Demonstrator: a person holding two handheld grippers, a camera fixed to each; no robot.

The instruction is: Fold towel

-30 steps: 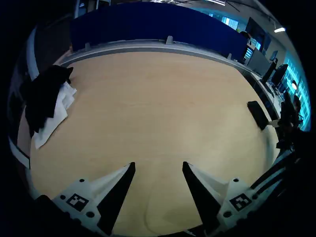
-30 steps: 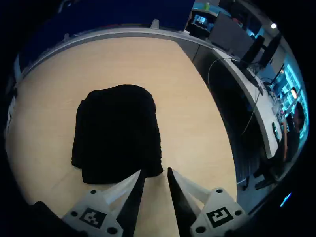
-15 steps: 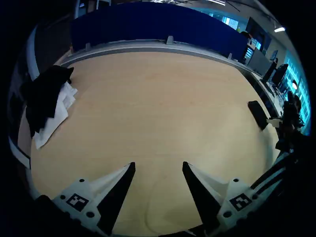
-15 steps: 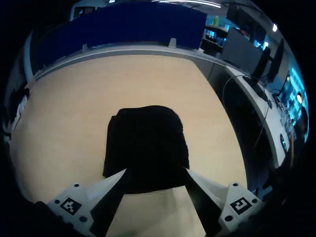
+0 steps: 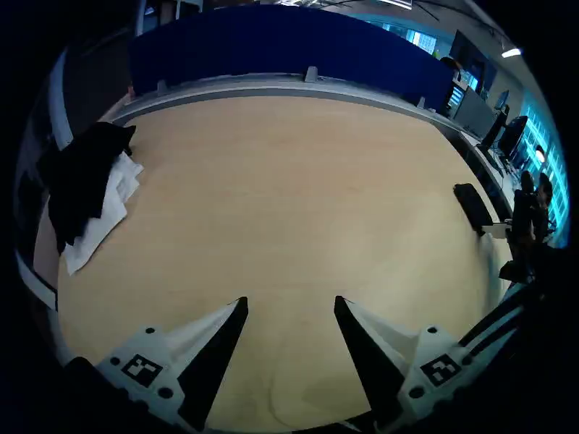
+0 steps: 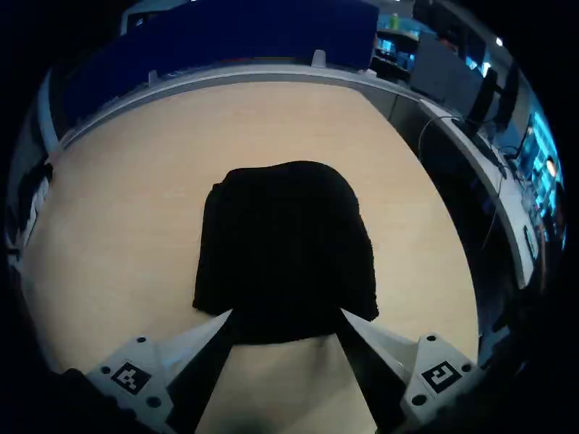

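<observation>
On the table (image 6: 108, 217), a black towel (image 6: 286, 246) blurs into the right tongs (image 6: 286, 318).

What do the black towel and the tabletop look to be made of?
Black towel: soft cloth, probably terry; matte, with thick, rounded folded edges and no shine. Tabletop: likely pale wood-look laminate; smooth and flat, with faint grain and a slight sheen.

No legible text, label, brand, number or sign anywhere
</observation>
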